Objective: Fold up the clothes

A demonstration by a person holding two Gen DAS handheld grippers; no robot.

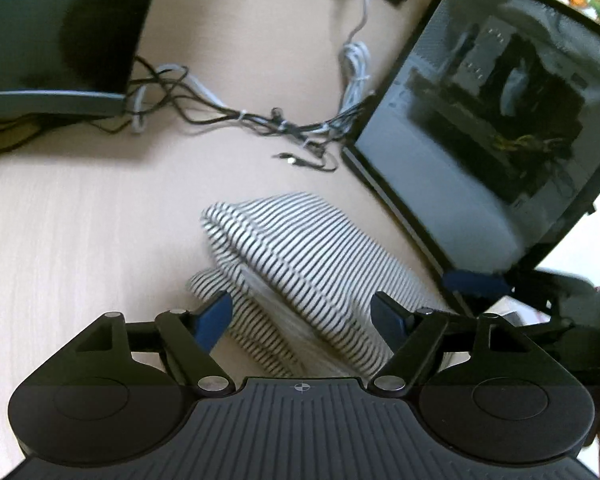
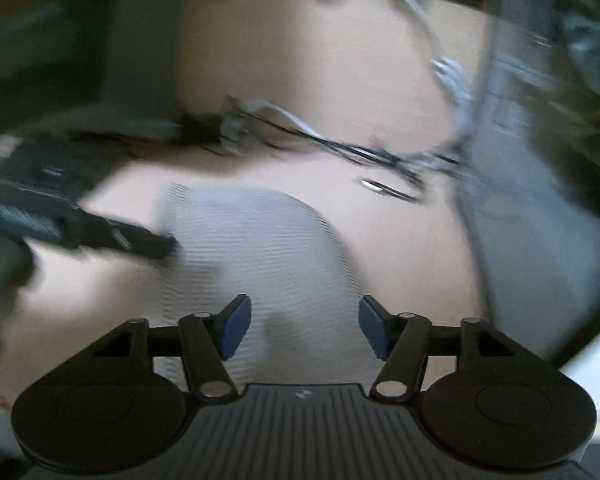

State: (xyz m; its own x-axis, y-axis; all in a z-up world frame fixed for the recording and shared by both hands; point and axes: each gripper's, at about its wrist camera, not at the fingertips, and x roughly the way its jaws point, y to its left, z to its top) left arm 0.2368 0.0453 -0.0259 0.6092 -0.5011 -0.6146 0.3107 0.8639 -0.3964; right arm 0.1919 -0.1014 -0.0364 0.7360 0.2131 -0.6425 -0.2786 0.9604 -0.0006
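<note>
The left gripper (image 1: 302,320) stands wide open, its blue pads (image 1: 216,316) spread far apart with the striped garment (image 1: 300,264) lying in the gap between them. Nothing is pinched: the cloth passes under and between the fingers, and whether either pad brushes it cannot be told. The garment sits folded on the pale wooden table (image 1: 80,240), a rounded stack of black-and-white stripes running from the centre of the left wrist view toward 6 o'clock, with a smaller folded edge poking out at about 7 o'clock.

At 2 o'clock stands a dark glass-sided computer case (image 1: 500,128), at 10 o'clock a dark monitor (image 1: 52,28), and between them at 12 o'clock a tangle of black and white cables (image 1: 260,120).

The right wrist view is heavily blurred. The right gripper (image 2: 304,326) is likewise well open, blue pads (image 2: 236,330) apart and gripping nothing, poised over the same garment (image 2: 260,248), which fills the centre. At 9 o'clock a dark blurred shape reaches in to the cloth's left edge, apparently the other gripper (image 2: 156,242). Cables (image 2: 360,152) lie at 1 o'clock.
</note>
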